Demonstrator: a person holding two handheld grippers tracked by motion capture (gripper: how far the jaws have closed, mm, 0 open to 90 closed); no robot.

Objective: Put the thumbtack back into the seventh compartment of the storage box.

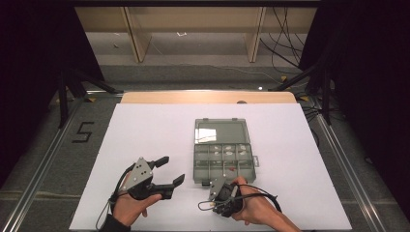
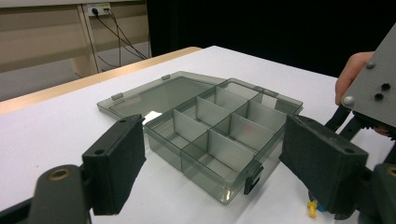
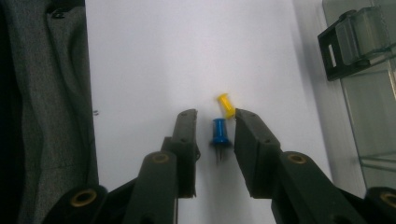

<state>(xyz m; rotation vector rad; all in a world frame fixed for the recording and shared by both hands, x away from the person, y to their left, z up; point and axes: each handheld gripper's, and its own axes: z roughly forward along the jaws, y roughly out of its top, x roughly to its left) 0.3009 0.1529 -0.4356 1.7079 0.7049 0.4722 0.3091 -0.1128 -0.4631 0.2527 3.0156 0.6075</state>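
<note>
Your right gripper (image 3: 215,122) has its fingers apart around the blue pushpin (image 3: 219,132) on the worktop (image 3: 149,56), just beside the yellow pushpin (image 3: 226,105). Close squarely on blue alone. Left gripper (image 1: 169,170) fingers apart, idle.

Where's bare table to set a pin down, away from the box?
Free: the white table left of the open compartment box, and the strip right of it. Crowded: the box's near edge, where the right tongs straddle the blue pushpin beside the yellow pushpin.

pins (image 3: 220,130) between right tongs (image 3: 215,122) | box (image 1: 223,154) just behind
</note>
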